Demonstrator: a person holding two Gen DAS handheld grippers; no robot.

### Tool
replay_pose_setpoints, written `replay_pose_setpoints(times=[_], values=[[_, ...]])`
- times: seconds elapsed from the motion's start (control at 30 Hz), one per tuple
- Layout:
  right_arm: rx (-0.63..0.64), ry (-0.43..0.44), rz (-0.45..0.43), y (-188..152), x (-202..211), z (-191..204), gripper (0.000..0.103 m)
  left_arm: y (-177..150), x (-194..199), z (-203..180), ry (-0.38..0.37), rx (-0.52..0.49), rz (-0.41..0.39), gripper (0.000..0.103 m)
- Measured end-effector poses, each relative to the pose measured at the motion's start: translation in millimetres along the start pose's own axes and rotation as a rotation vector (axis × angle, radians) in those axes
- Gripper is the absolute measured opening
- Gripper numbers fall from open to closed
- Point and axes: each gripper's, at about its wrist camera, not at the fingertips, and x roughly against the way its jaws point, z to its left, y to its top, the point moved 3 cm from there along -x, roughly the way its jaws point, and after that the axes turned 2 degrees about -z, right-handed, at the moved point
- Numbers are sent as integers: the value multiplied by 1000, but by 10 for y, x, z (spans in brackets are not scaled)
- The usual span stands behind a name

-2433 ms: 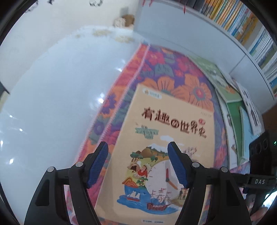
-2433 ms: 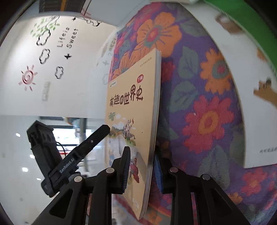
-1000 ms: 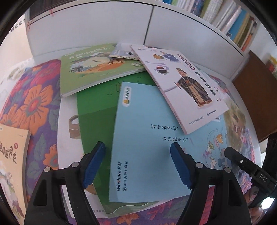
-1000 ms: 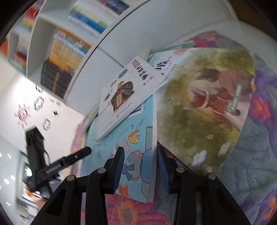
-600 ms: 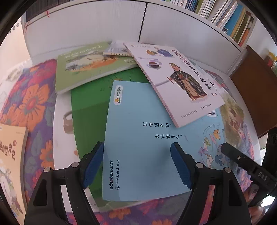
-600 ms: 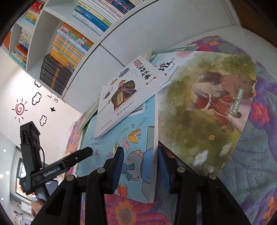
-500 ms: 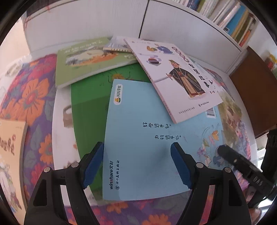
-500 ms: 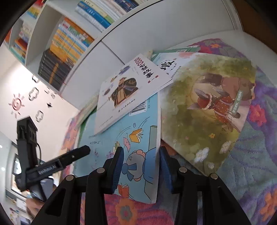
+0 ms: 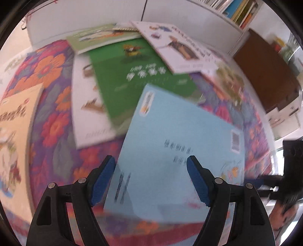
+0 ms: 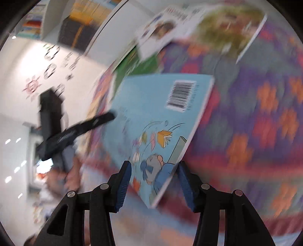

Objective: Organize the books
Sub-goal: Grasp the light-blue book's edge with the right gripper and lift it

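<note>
**A children's reading room**

White shelves [image 9: 240, 13] packed with bright book spines line the wall. Picture books [image 9: 144, 73] lie scattered over a flowered rug [image 9: 55, 106] on a glossy pale floor. The wall [image 10: 24, 62] carries doodle stickers: a sun [image 10: 32, 86] and clouds. A brown cabinet [image 9: 265, 75] stands beside the shelves.

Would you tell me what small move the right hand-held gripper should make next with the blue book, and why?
Probably pause and re-close: the right hand-held gripper is opening with the blue book tilted between its jaws, short of the tan book.
</note>
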Motion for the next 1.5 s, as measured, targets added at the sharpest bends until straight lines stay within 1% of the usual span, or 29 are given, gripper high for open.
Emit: replay_pose_setpoints(times=[0.07, 0.13, 0.2, 0.3, 0.33, 0.4, 0.43, 0.47, 0.53, 0.67, 0.73, 0.8, 0.83, 0.9, 0.97, 1.03, 1.1, 1.17, 1.23, 1.3, 1.37, 1.4, 1.47, 1.5], values=[[-31, 21, -31, 65, 69, -126, 43, -101, 98, 5, 11, -8, -31, 75], [-74, 60, -49, 211, 102, -262, 43, -230, 215, -34, -1, -23, -58, 75], [-91, 114, -22, 346, 64, -350, 42, -321, 328, -98, -53, -41, -87, 75], [-92, 126, -4, 471, 51, -407, 38, -380, 376, -160, -162, -64, -95, 75], [-92, 124, 3, 503, 41, -404, 36, -372, 333, -154, -170, -60, -88, 75], [-84, 122, 16, 498, 55, -406, 36, -356, 186, -83, -129, -29, -53, 75], [-84, 120, 23, 485, 47, -391, 36, -351, 146, -59, -130, -23, -51, 75], [-87, 116, 31, 492, 38, -388, 34, -347, 156, -54, -136, -28, -66, 75], [-101, 107, 50, 512, 64, -412, 34, -347, 160, -45, -137, -34, -61, 75], [-147, 117, 85, 578, -19, -443, 33, -370, 153, -15, -78, -64, -55, 76], [-146, 122, 97, 632, -70, -445, 33, -371, 140, -2, -88, -74, -52, 78], [-134, 127, 113, 667, -107, -429, 33, -370, 136, 15, -120, -79, -49, 82], [-136, 134, 116, 682, -112, -435, 33, -366, 131, 30, -127, -79, -51, 82], [-138, 163, 99, 681, -140, -450, 33, -362, 128, 43, -131, -82, -55, 82], [-137, 174, 58, 710, -154, -467, 27, -364, 125, 49, -130, -88, -63, 82], [-141, 158, 7, 696, -134, -522, 13, -355, 117, 45, -130, -91, -66, 83], [-136, 198, -58, 684, -76, -531, 13, -357, 115, 40, -127, -91, -69, 83], [-118, 227, -143, 657, -23, -507, 13, -358, 114, 35, -120, -96, -75, 83], [-126, 244, -167, 644, 16, -486, 13, -366, 121, 35, -116, -95, -80, 83], [-125, 308, -180, 649, 77, -417, 13, -365, 128, 53, -126, -89, -83, 83], [-121, 347, -167, 670, 81, -357, 13, -368, 141, 83, -144, -73, -84, 83], [-119, 345, -157, 680, 57, -334, 13, -368, 145, 97, -152, -68, -83, 83], [-126, 308, -145, 690, -32, -325, 13, -369, 147, 118, -155, -66, -84, 83], [-147, 269, -167, 690, -66, -348, 13, -368, 147, 138, -152, -59, -86, 83]])
